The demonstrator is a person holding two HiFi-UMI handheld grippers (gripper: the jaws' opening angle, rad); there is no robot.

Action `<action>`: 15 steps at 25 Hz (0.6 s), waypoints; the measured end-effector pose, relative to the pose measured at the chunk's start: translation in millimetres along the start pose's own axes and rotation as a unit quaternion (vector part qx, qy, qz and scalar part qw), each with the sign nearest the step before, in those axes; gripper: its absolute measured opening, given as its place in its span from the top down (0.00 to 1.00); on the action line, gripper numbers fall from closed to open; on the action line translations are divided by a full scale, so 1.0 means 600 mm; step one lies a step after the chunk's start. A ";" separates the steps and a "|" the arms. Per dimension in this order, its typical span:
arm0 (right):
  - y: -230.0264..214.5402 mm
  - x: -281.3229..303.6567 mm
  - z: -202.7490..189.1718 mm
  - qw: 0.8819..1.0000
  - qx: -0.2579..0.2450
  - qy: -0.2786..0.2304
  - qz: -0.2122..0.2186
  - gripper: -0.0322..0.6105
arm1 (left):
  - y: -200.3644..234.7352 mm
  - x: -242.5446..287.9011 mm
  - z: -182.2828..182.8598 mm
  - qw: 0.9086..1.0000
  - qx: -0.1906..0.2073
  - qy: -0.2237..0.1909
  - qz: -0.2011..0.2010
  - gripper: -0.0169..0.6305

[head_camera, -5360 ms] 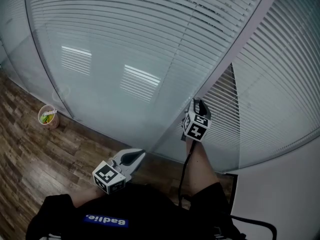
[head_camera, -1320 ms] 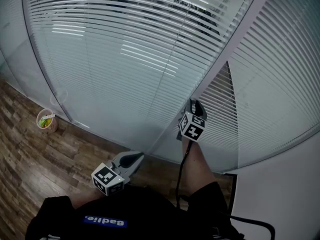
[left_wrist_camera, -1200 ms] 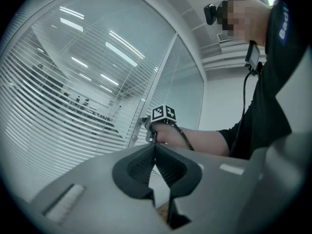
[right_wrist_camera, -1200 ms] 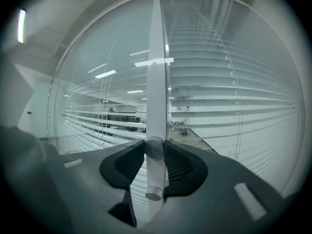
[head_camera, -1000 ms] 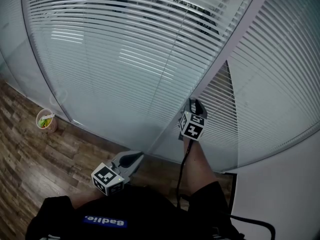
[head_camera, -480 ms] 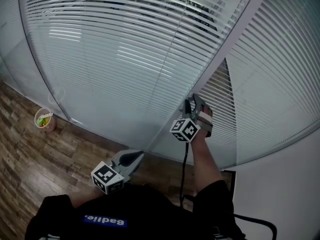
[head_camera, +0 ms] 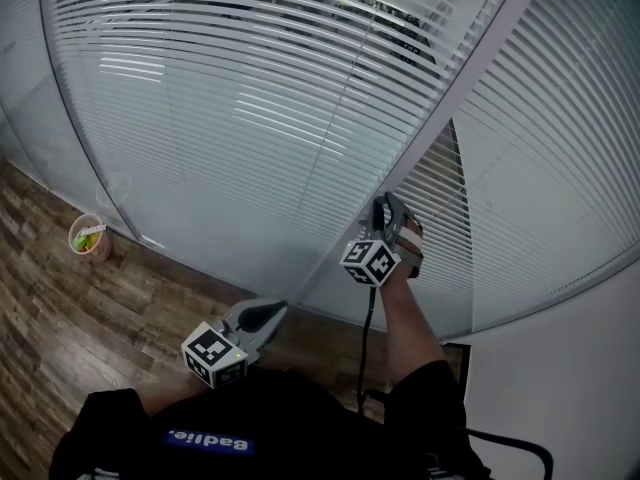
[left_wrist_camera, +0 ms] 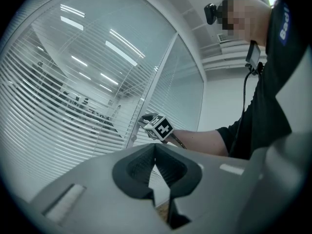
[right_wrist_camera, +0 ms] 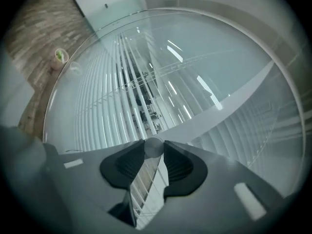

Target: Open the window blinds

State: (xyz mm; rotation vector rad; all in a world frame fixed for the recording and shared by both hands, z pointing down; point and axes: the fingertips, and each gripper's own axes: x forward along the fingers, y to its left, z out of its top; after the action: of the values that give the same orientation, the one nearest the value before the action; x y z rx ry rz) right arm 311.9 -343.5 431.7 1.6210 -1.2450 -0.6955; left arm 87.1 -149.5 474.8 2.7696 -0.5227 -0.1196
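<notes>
The blinds (head_camera: 230, 88) are seen sealed behind glass, slats partly tilted, so they cannot be gripped directly; a small round knob (right_wrist_camera: 154, 146) beside the frame (head_camera: 455, 88) is judged the place to be held; it looks rigid, smooth and likely slippery. The right claw (head_camera: 384, 208) is closing, pads touching the knob on both sides; the left claw (head_camera: 268, 314) is pressed together, empty, held low.

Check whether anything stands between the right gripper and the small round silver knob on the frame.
Nothing visible does. The right gripper is closing its jaws on the small round silver knob, which sits between their tips.
</notes>
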 end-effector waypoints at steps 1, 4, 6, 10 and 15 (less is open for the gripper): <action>0.000 -0.001 0.000 1.000 0.023 -0.002 0.001 0.75 | 0.000 -0.001 0.000 1.000 0.000 0.000 0.000 0.97; -0.003 -0.002 0.000 0.997 0.077 -0.004 0.005 0.75 | -0.002 -0.002 0.001 1.000 0.001 -0.002 0.000 0.97; -0.004 -0.003 0.000 0.994 0.111 -0.005 0.006 0.75 | -0.002 -0.004 0.001 1.000 0.001 -0.002 0.001 0.97; -0.002 0.000 -0.002 0.983 0.183 -0.008 0.009 0.75 | 0.002 -0.004 -0.003 1.000 0.001 -0.002 0.004 0.97; -0.010 0.006 -0.004 0.965 0.260 -0.011 0.012 0.75 | 0.006 0.001 0.001 1.000 0.000 -0.003 0.007 0.97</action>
State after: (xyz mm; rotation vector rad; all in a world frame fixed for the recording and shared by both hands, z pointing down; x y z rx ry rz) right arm 317.8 -346.1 427.5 2.0165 -1.5488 -0.3854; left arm 86.1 -153.2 475.2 2.7662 -0.5426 -0.1246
